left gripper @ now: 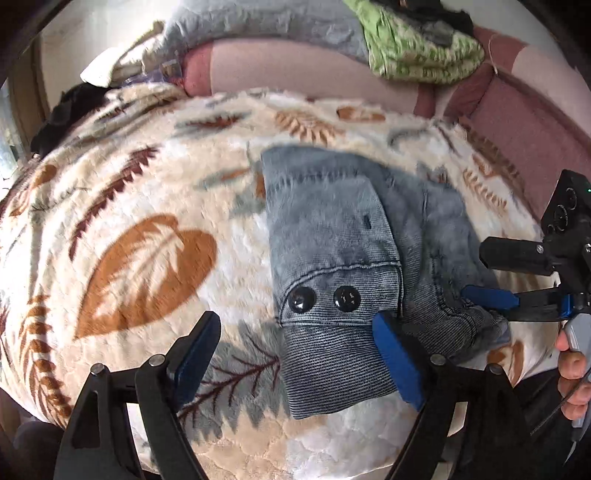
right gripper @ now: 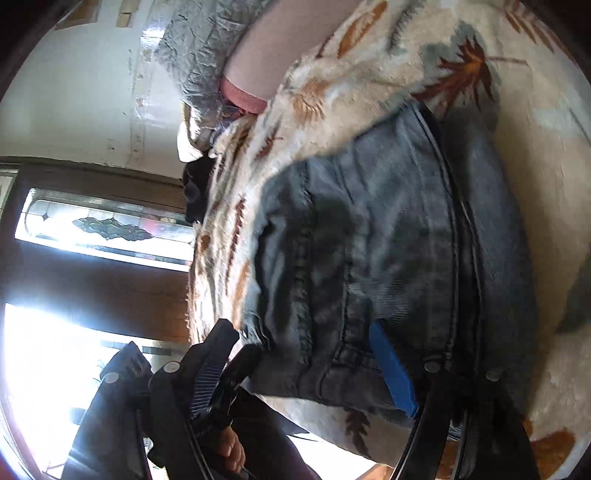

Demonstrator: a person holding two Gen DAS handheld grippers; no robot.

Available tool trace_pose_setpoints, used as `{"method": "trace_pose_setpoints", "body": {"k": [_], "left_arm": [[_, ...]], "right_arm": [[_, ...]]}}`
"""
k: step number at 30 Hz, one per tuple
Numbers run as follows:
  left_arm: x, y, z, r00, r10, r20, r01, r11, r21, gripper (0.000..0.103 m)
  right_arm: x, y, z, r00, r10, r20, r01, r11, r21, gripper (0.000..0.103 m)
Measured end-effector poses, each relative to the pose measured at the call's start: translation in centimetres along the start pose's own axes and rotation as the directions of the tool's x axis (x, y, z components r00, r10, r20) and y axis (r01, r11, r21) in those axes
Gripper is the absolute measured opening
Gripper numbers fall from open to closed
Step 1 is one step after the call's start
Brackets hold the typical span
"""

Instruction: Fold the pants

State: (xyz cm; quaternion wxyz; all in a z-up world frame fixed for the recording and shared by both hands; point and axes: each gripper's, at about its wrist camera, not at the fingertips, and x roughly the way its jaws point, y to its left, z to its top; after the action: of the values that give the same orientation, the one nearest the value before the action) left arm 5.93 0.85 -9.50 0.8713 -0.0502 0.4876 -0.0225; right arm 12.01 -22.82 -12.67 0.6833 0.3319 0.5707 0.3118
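One pair of grey denim pants (left gripper: 332,236) lies folded on one leaf-patterned fleece blanket (left gripper: 147,206), just ahead of the left gripper (left gripper: 295,354). Two black buttons (left gripper: 301,300) sit side by side on the waistband, between that gripper's two blue-padded fingers (left gripper: 397,360). Two grippers are counted in all; the right gripper (left gripper: 491,299) (seen from the side, at the far right) meets the denim. Beyond the blanket sit one green patterned cloth (left gripper: 413,48) and one grey quilted cover (left gripper: 258,29).
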Motion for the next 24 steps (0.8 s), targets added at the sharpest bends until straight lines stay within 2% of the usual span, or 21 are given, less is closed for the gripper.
{"method": "trace_pose_setpoints", "body": {"k": [2, 4, 6, 9, 10, 11, 12, 15, 16, 19, 21, 24], "left_arm": [[-0.1, 0.4, -0.2, 0.999, -0.017, 0.029, 0.017, 1.0, -0.025, 0.086], [-0.8, 0.5, 0.2, 0.999, -0.024, 0.029, 0.026, 0.999, -0.041, 0.086], [-2.0, 0.7, 0.4, 0.998, -0.028, 0.062, 0.031, 0.999, -0.044, 0.086], [-2.9, 0.7, 0.6, 0.994, -0.016, 0.105, 0.023, 0.998, -0.064, 0.086], [-2.5, 0.6, 0.7, 0.996, -0.021, 0.089, 0.027, 0.998, -0.06, 0.086], [-1.5, 0.3, 0.5, 0.999, -0.015, 0.051, 0.018, 0.999, -0.044, 0.086], [-0.2, -0.1, 0.2, 1.0, -0.006, 0.003, 0.006, 1.0, -0.019, 0.086], [-0.2, 0.3, -0.1, 1.0, -0.019, 0.014, 0.02, 0.998, -0.057, 0.089], [-0.7, 0.5, 0.1, 1.0, -0.026, 0.015, 0.027, 0.997, -0.077, 0.089], [-3.1, -0.1, 0.9, 0.995, 0.005, 0.102, 0.0, 0.999, -0.049, 0.089], [-4.1, -1.0, 1.5, 0.99, 0.016, 0.138, -0.014, 1.0, -0.015, 0.089], [-3.3, -2.1, 2.0, 0.993, 0.046, 0.104, -0.048, 0.999, 0.015, 0.089]], "right_arm": [[-0.2, -1.2, -0.6, 0.998, 0.051, 0.043, -0.052, 0.999, 0.017, 0.078], [-1.1, -0.7, -0.4, 0.997, 0.046, 0.059, -0.048, 0.998, 0.033, 0.078], [-2.3, 0.7, -0.5, 0.994, 0.043, 0.096, -0.041, 0.999, -0.025, 0.079], [-3.0, 1.6, -1.6, 0.989, 0.1, 0.105, -0.092, 0.993, -0.074, 0.079], [-2.7, 1.3, -2.0, 0.993, 0.071, 0.095, -0.064, 0.995, -0.08, 0.082], [-1.8, 0.7, -2.5, 0.997, 0.006, 0.079, 0.001, 0.997, -0.083, 0.082], [-0.9, -0.3, -2.8, 0.998, -0.023, 0.055, 0.027, 0.997, -0.078, 0.082], [-1.7, 0.2, -2.9, 0.996, -0.027, 0.083, 0.035, 0.994, -0.103, 0.082], [-2.6, 0.7, -2.9, 0.992, -0.038, 0.119, 0.052, 0.992, -0.114, 0.082], [-5.2, 2.4, -2.6, 0.964, -0.1, 0.245, 0.142, 0.977, -0.162, 0.082], [-6.0, 3.5, -2.2, 0.942, -0.16, 0.296, 0.221, 0.957, -0.187, 0.082], [-5.8, 5.5, 0.3, 0.91, -0.26, 0.324, 0.342, 0.911, -0.231, 0.082]]}}
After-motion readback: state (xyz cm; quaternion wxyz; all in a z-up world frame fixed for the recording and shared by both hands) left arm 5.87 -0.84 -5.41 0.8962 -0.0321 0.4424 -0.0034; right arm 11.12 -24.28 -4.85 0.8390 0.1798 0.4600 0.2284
